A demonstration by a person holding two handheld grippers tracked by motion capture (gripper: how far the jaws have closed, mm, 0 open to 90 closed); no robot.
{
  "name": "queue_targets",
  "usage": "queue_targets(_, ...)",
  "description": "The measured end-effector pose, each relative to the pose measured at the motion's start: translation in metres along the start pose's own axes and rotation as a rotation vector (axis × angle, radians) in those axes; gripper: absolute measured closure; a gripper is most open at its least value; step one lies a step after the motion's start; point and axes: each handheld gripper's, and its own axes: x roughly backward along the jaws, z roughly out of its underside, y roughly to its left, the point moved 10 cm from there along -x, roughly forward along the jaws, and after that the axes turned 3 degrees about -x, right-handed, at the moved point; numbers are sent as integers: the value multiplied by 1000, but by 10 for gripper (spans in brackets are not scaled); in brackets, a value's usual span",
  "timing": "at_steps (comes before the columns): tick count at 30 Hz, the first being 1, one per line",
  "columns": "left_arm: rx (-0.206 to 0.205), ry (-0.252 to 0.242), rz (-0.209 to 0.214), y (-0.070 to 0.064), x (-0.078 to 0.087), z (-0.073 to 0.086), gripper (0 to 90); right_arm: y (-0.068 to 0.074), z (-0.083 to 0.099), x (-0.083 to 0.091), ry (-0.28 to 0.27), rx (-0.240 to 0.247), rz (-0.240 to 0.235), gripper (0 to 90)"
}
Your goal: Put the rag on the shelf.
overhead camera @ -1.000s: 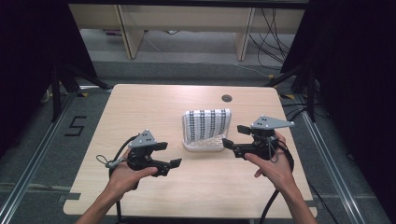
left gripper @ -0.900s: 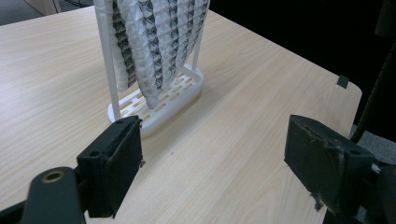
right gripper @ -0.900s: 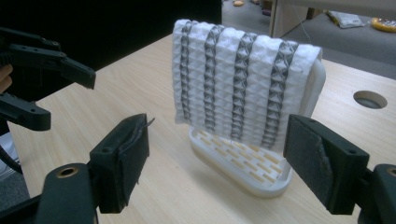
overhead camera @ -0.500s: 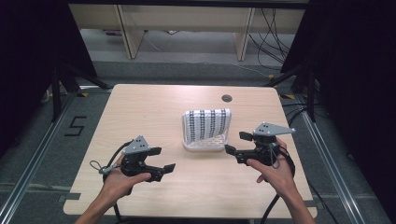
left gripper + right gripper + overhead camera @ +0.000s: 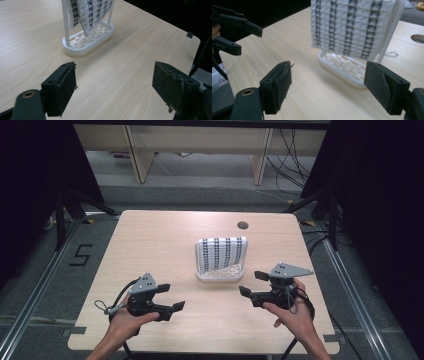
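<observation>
A white cloth with dark stripes [image 5: 221, 254] hangs over a small white rack [image 5: 220, 274] at the middle of the wooden table [image 5: 165, 240]. My left gripper [image 5: 171, 297] is held open near the table's front left, with nothing between its jaws. My right gripper [image 5: 252, 284] is open at the front right, its jaws pointing left toward the rack. In the left gripper view the rack [image 5: 87, 40] stands ahead of the open left gripper [image 5: 113, 87]. Seen from the right gripper view, the cloth [image 5: 350, 27] and rack [image 5: 342, 67] lie just beyond the open right gripper [image 5: 328, 85], and the left gripper [image 5: 239, 30] shows farther off.
A round cable hole [image 5: 243, 225] sits in the table near its far edge. Shelving legs and cables stand on the floor behind the table. A floor mark "5" [image 5: 81, 255] lies to the left.
Both grippers have drawn back toward the table's front edge, away from the rack. Both stay open.
</observation>
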Motion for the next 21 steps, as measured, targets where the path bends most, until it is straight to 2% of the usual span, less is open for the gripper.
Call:
queue_targets(1,0,-2,4,-1,0,1,186,-1,0,0,-7,30,-6,232)
queue_targets(3,4,-3,1,-2,1,4,186,4,6,1,13,0,-9,231)
queue_targets(4,1,-5,5,-3,1,6,186,2,5,0,-6,34,-2,231)
queue_targets(6,-2,-11,17,-5,1,8,186,8,10,1,15,-5,-25,232)
queue_targets(7,3,-8,13,-6,2,10,186,9,10,0,-1,-3,-26,232)
queue_targets(8,1,-12,16,-6,2,11,186,7,11,-1,0,22,-22,232)
queue_targets(9,-3,-5,14,-7,2,13,186,8,12,0,0,12,-4,232)
queue_targets(11,-6,-3,9,-8,2,17,186,7,15,-1,3,43,-7,232)
queue_targets(12,-10,2,5,-8,2,18,185,8,16,-1,0,33,-2,232)
queue_targets(13,-2,-6,11,-9,2,20,186,8,17,-1,2,48,-2,232)
queue_targets(16,-4,1,1,-10,2,26,186,10,23,-2,0,34,4,232)
queue_targets(17,-7,-1,6,-12,2,28,186,12,26,-3,4,20,-11,232)
queue_targets(18,-6,5,-1,-13,3,30,186,12,29,-3,7,18,-1,232)
queue_targets(20,-8,1,1,-14,3,33,186,11,34,-3,13,33,-16,232)
queue_targets(21,-5,-7,6,-15,2,34,186,13,38,-2,28,-9,-8,231)
